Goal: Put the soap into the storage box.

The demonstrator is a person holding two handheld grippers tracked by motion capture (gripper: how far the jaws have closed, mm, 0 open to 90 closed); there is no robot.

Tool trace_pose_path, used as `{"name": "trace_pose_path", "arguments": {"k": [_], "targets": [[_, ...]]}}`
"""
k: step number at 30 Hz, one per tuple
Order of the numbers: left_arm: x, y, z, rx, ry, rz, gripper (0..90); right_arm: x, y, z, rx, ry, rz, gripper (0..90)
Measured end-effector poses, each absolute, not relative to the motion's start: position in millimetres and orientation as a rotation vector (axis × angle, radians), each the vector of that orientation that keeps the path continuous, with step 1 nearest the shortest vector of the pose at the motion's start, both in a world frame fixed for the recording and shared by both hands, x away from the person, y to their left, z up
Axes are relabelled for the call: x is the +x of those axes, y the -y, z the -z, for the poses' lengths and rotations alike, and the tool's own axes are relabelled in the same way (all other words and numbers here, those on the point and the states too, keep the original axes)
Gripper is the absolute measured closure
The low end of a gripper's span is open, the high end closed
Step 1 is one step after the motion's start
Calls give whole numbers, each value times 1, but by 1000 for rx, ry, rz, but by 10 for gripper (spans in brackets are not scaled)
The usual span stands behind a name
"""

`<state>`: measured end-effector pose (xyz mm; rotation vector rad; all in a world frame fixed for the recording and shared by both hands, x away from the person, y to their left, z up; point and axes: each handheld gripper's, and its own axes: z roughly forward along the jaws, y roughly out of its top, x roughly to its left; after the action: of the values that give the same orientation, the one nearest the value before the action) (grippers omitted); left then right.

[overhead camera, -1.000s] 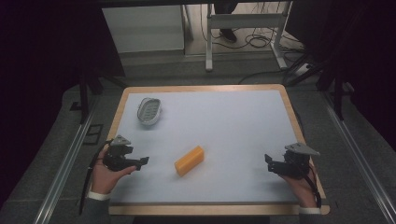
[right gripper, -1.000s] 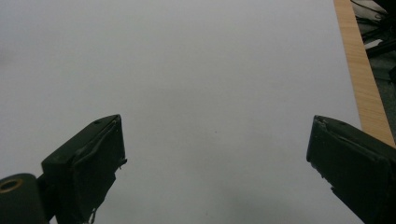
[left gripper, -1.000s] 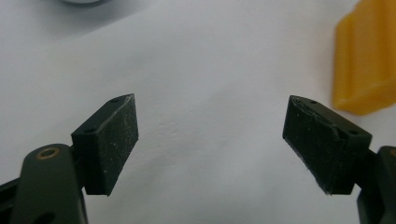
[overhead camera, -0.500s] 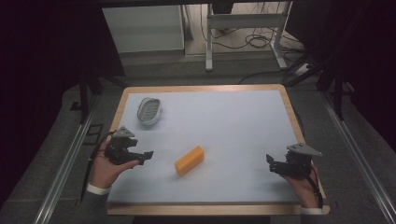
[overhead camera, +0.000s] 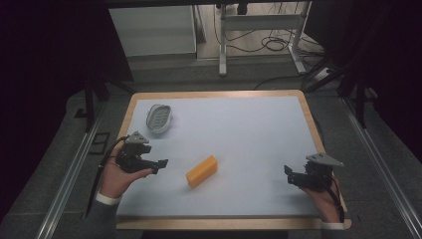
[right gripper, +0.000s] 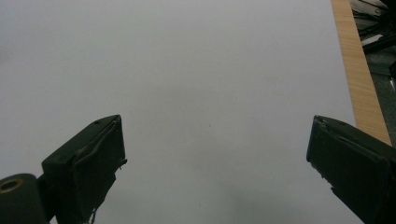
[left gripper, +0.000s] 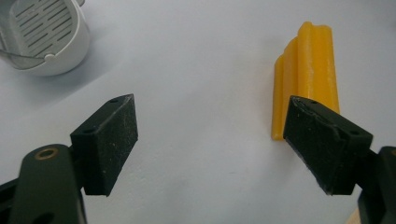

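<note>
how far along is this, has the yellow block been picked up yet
Not yet. Nothing looks done: the ridged yellow-orange block lies flat on the pale table mat, apart from the white slotted oval dish. In hand: the left claw is open beside the block, pointing at it, not touching. The right claw is open over bare mat. Gripping, lifting and any placing remain.

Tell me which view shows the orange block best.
The left gripper view: the orange block sits close and large there, its ridged top plain, just beyond the open left hand-held gripper. The high view shows it small, lying at an angle on the table.
</note>
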<state>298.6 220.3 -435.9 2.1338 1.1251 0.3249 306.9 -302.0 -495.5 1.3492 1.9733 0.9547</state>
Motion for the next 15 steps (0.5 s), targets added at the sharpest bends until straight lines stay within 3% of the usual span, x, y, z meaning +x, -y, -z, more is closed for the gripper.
{"name": "trace_pose_path", "arguments": {"k": [15], "targets": [[304, -199, 435, 2189, -1080, -315, 181, 307, 303, 497, 1354, -1969, -935, 45]]}}
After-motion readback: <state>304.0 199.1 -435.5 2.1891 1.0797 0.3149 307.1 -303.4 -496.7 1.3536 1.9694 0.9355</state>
